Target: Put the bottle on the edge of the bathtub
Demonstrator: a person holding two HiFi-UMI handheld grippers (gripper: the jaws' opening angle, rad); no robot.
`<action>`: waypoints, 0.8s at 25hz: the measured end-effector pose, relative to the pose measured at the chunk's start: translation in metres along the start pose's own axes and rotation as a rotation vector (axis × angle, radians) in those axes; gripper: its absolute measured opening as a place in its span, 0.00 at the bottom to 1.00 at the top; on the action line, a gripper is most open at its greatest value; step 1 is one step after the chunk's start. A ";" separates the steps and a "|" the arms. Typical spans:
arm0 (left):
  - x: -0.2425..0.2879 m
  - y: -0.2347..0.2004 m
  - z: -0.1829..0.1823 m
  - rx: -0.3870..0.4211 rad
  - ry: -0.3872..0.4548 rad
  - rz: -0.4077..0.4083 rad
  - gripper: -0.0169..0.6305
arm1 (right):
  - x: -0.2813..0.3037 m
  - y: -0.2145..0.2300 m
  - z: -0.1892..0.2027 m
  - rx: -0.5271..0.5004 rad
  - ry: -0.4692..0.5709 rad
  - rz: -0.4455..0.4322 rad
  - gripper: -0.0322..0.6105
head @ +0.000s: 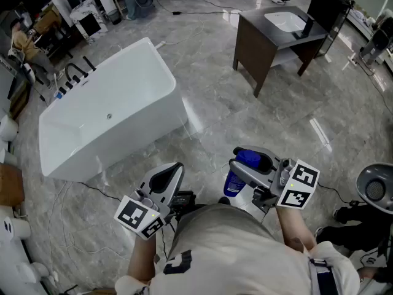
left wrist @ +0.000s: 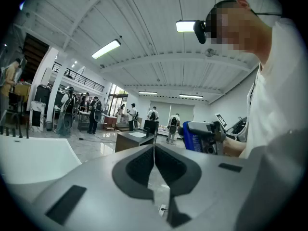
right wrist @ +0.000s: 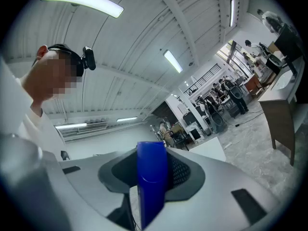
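A blue bottle [head: 235,181] is held level between the jaws of my right gripper [head: 249,160], which is shut on it above the grey floor. In the right gripper view the bottle [right wrist: 152,177] fills the gap between the dark pads of that gripper [right wrist: 153,150]. My left gripper [head: 172,170] is beside it on the left, shut with nothing in it; its pads meet in a thin line in the left gripper view [left wrist: 154,152], where the bottle [left wrist: 192,136] shows to the right. The white bathtub [head: 129,141] stands ahead and to the left, apart from both grippers.
A black faucet [head: 76,72] stands by the tub's far left rim. A dark vanity with a white sink [head: 279,35] stands at the back right. A grey bin [head: 375,189] is at the right edge. A thin cable [head: 73,186] runs over the floor near the tub. People stand far back.
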State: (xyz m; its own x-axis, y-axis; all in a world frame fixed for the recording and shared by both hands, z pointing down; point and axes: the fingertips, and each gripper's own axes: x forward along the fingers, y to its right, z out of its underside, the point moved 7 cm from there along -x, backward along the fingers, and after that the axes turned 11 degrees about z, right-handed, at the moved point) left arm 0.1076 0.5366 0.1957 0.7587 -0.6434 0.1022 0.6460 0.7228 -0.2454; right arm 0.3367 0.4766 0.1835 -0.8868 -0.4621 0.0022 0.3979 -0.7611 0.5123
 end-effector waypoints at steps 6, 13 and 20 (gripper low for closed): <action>0.027 0.022 0.002 0.053 -0.032 -0.004 0.12 | -0.024 0.014 -0.003 -0.007 0.004 -0.006 0.28; 0.039 0.031 0.001 0.030 -0.016 -0.026 0.12 | -0.039 0.023 -0.008 -0.011 0.000 -0.007 0.28; 0.036 0.029 0.000 0.020 -0.029 -0.031 0.12 | -0.031 0.019 -0.010 -0.035 0.002 0.003 0.28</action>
State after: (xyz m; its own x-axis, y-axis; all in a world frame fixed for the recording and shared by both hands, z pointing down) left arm 0.1532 0.5346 0.1924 0.7404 -0.6579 0.1377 0.6704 0.7078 -0.2226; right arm 0.3741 0.4721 0.1848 -0.8852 -0.4651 0.0014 0.4081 -0.7752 0.4823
